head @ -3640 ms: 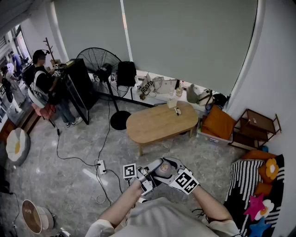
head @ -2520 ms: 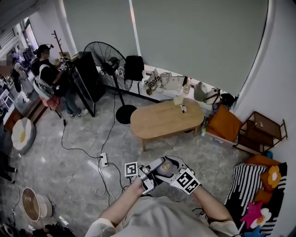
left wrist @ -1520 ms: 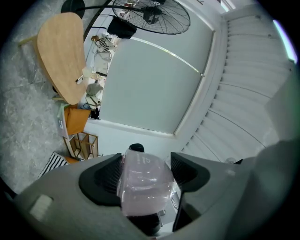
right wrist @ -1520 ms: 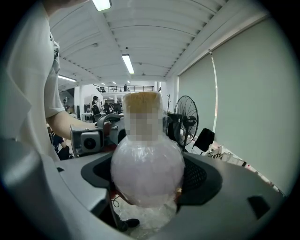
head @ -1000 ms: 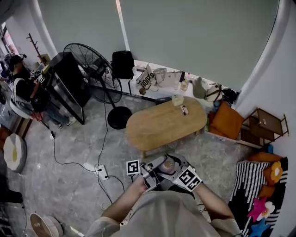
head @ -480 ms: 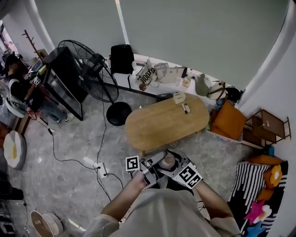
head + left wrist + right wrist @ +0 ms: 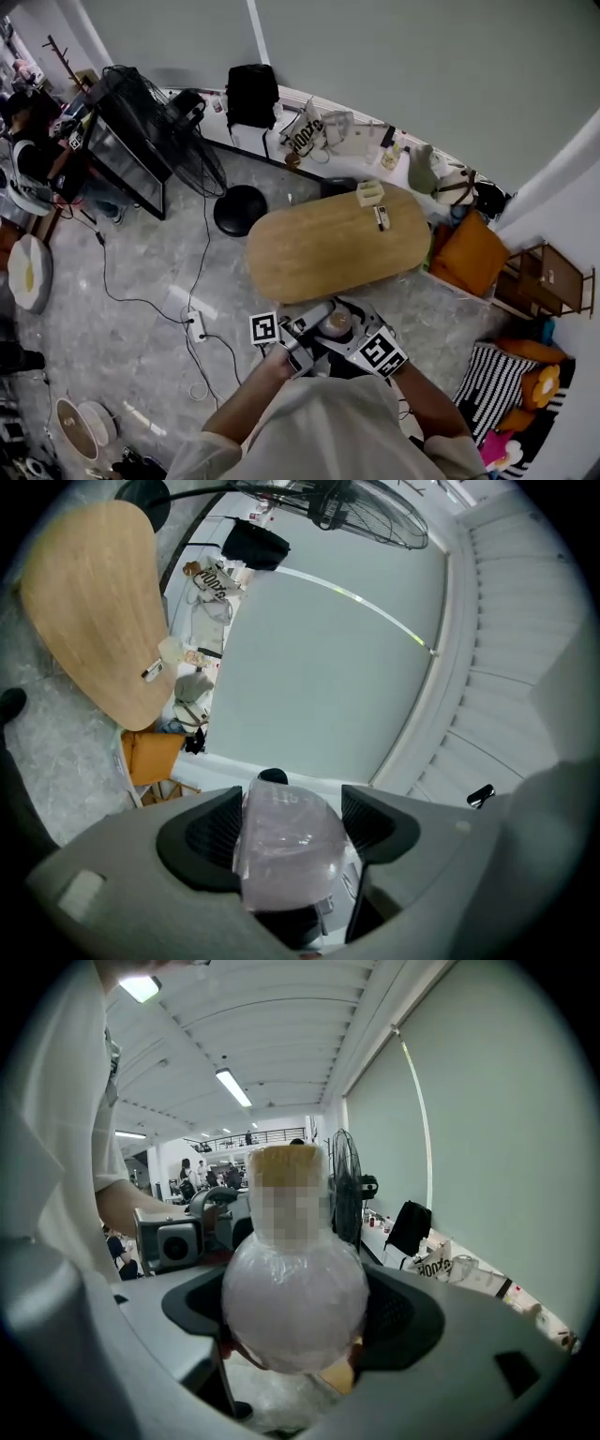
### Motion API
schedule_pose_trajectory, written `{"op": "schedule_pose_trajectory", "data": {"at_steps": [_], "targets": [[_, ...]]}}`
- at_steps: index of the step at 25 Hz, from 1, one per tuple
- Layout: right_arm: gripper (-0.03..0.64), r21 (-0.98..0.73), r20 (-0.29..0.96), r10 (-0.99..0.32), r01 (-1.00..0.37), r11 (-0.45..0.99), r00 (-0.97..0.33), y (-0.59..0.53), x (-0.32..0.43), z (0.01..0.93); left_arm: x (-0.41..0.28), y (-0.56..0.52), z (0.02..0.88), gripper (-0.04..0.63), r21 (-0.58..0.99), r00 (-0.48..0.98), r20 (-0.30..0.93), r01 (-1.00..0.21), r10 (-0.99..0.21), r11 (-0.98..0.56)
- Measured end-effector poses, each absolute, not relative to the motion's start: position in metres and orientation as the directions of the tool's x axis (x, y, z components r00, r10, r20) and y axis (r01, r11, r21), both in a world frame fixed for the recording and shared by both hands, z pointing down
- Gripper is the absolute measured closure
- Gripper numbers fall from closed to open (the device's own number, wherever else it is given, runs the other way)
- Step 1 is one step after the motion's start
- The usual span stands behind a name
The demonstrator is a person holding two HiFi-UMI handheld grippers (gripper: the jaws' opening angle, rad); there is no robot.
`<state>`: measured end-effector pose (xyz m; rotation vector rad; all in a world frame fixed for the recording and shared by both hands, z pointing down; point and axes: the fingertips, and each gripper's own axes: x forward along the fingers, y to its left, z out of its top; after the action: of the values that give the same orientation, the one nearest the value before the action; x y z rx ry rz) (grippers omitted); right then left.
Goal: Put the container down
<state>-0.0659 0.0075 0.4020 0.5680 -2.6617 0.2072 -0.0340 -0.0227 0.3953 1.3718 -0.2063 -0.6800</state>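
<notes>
Left claw: closed onto the container, with its dark pads pressing the clear wall from both sides.
Container: carried in the air between the two claws, close in front of the person's body. From the head view it sits just short of the near edge of the wooden counter and rests on nothing.
Build: a rounded, see-through body with a glossy, filmy skin. It has what seems to be a brown lid on top, though the head view shows it small.
Handling: probably light and thin-walled. Such a wall gives under pressure and can slide on smooth pads, so a moderate squeeze suits it.
Where to hold: across the widest part of the belly, pads opposite each other, as both claws do now. Not by the lid, which may lift off.
Right claw: also pinching the container, whose round belly fills the gap between its pads.
Set-down: the near half of the counter looks bare. A small box and a slim item lie at its far end.
</notes>
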Motion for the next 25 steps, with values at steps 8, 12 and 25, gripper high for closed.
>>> {"op": "schedule_pose_trajectory", "data": {"at_steps": [8,12,25], "targets": [[0.221,-0.087,0.409,-0.291,-0.354,0.931,-0.865,-0.073,-0.026,0.428,0.003,-0.105,0.422,0.272,0.96,0.758,-0.191,0.277,-0.624,0.042],[0.221,-0.094,0.41,-0.265,-0.329,0.94,-0.873,-0.105,-0.01,0.442,0.015,-0.138,0.436,0.272,0.972,0.75,-0.148,0.232,-0.645,0.046],[0.222,-0.218,0.405,-0.279,-0.388,0.895,-0.871,-0.194,-0.002,0.523,0.016,-0.219,0.522,0.272,0.958,0.742,-0.1,0.252,-0.663,0.137]]}}
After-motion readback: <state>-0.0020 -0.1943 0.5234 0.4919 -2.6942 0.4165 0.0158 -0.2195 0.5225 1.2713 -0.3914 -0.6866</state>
